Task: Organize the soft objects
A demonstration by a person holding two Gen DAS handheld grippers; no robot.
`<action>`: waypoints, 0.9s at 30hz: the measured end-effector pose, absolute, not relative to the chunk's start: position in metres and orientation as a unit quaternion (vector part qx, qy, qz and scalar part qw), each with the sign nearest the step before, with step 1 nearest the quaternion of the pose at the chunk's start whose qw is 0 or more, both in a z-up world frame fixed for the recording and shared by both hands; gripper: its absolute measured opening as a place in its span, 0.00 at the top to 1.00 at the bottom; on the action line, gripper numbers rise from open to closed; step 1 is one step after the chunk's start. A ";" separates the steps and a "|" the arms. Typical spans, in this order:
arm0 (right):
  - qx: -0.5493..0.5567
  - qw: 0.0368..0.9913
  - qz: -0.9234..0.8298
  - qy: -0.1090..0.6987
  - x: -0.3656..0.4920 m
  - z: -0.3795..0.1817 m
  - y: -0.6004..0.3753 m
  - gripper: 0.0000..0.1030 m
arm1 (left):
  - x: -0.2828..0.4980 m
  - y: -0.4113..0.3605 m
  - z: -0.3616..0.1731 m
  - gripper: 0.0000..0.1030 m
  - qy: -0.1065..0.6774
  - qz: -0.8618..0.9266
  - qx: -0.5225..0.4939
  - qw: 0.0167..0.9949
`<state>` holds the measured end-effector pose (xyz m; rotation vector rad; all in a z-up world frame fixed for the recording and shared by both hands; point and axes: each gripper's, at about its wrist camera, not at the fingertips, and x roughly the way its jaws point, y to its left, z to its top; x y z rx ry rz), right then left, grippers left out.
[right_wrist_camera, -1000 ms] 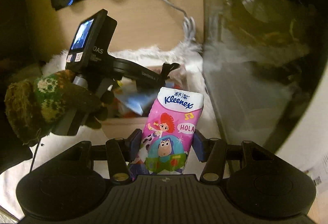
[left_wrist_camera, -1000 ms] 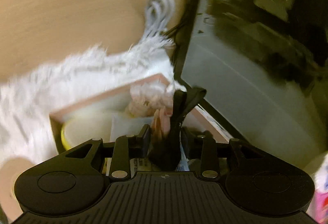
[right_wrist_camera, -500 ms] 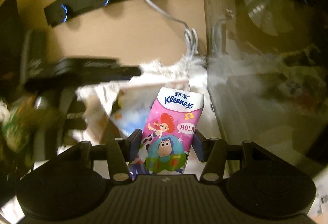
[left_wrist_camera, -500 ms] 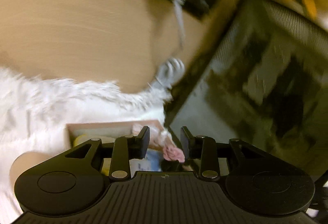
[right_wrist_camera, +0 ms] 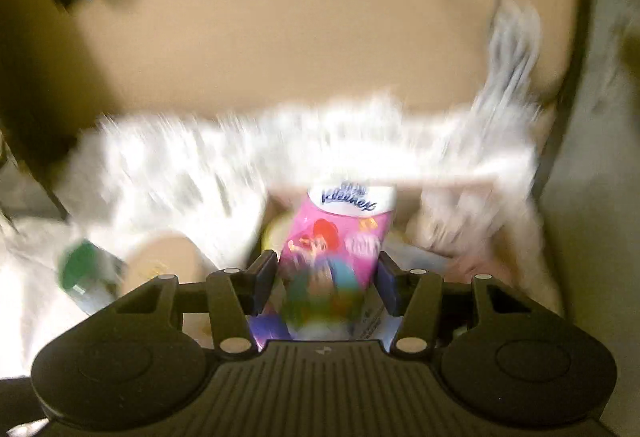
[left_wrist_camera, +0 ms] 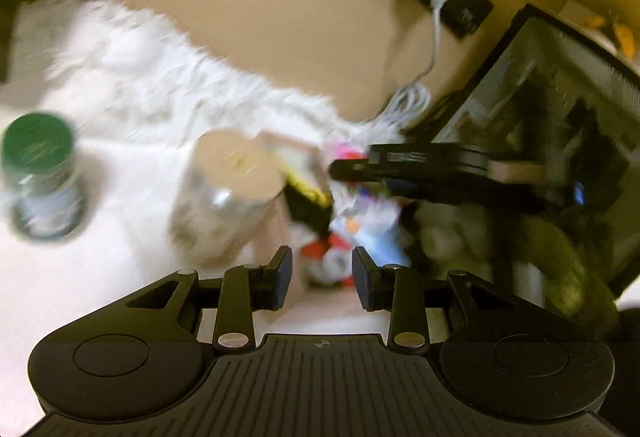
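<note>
The tissue pack [right_wrist_camera: 340, 241] has a shiny, smooth plastic wrap. The white rug [left_wrist_camera: 160, 85] looks soft and furry. The can [left_wrist_camera: 224, 205] is shiny metal. The surface [left_wrist_camera: 280, 17] looks like smooth wood.

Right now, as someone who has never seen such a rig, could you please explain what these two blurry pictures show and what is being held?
There is no robot here: a person holds a two-finger gripper in each hand, and a fisheye camera on each looks forward along its fingers. In the left view, the left gripper is open and holds nothing; beyond it stand a green-lidded jar and a beige-lidded jar on white fluffy fabric. In the right view, the right gripper is shut on a pink Kleenex tissue pack, above an open box. The box contents are too blurred to name.
</note>
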<state>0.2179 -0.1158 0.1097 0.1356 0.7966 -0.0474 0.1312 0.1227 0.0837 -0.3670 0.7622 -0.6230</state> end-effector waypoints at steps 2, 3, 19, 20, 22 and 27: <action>0.057 0.926 -0.029 0.372 0.218 0.101 -0.115 0.49 | 0.120 0.134 0.076 0.65 0.371 -0.281 -0.158 0.871; 0.053 0.928 -0.027 0.368 0.216 0.102 -0.114 0.47 | 0.116 0.139 0.072 0.65 0.374 -0.272 -0.154 0.873; 0.022 0.936 -0.039 0.348 0.061 0.079 -0.110 0.17 | 0.051 0.122 0.020 0.65 0.352 -0.180 -0.118 0.911; 0.022 0.930 -0.041 0.365 0.058 0.068 -0.114 0.17 | 0.044 0.115 0.016 0.65 0.354 -0.171 -0.118 0.912; 0.025 0.919 -0.042 0.392 0.053 0.045 -0.123 0.17 | 0.035 0.101 0.008 0.65 0.357 -0.161 -0.107 0.914; -0.020 0.919 -0.034 0.391 0.040 0.019 -0.127 0.11 | 0.012 0.071 0.003 0.65 0.343 -0.117 -0.078 0.929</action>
